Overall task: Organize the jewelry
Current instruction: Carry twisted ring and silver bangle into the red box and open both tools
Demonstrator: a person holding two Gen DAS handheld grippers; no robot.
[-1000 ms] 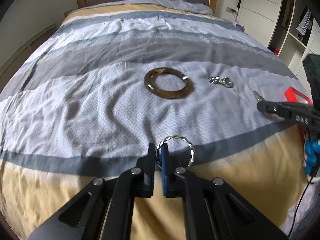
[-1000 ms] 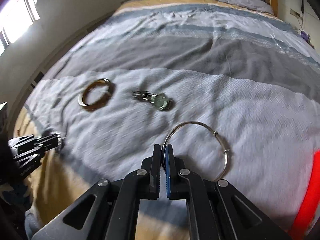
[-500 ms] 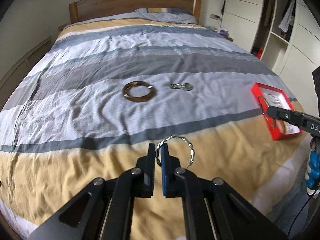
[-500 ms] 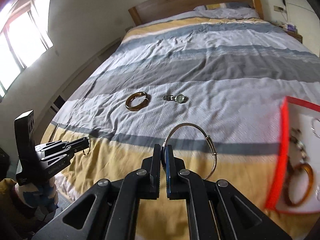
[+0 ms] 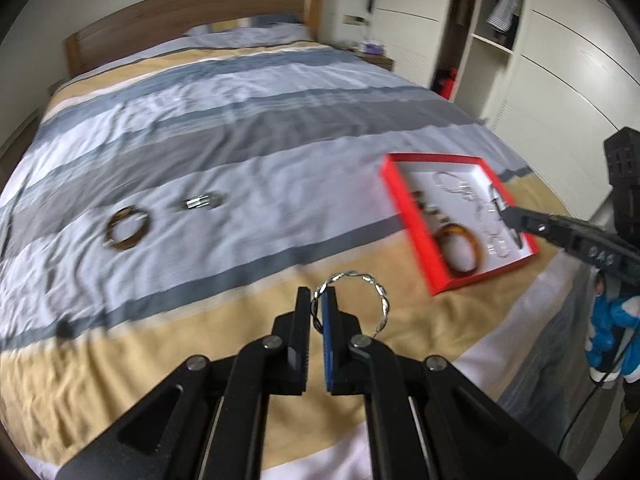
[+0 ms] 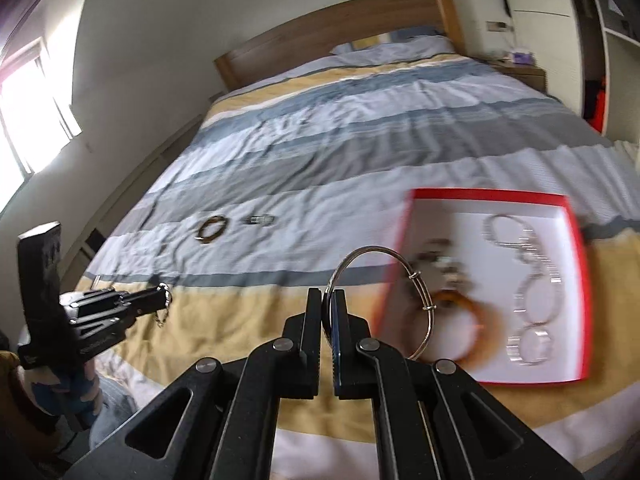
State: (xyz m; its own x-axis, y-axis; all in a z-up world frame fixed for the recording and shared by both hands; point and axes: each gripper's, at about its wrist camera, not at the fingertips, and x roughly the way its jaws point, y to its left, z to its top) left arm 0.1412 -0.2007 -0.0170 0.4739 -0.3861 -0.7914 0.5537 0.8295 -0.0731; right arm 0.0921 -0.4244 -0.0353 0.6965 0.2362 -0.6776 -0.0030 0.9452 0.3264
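Fingers (image 6: 314,312) gripping bangle (image 6: 384,300) above tray (image 6: 578,240)

The setting is a home bedroom. A double bed (image 5: 224,128) with a wooden headboard (image 6: 340,36), a pillow (image 6: 392,46) and a striped duvet in grey, white and yellow fills the room. White built-in wardrobes (image 5: 560,60) with hanging clothes (image 5: 506,0), a bedside table (image 6: 520,70) and a window (image 6: 24,120) border it.

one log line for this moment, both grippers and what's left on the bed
left gripper: shut on twisted silver bangle | right gripper: shut on thin silver bangle | on bed: brown bangle, watch
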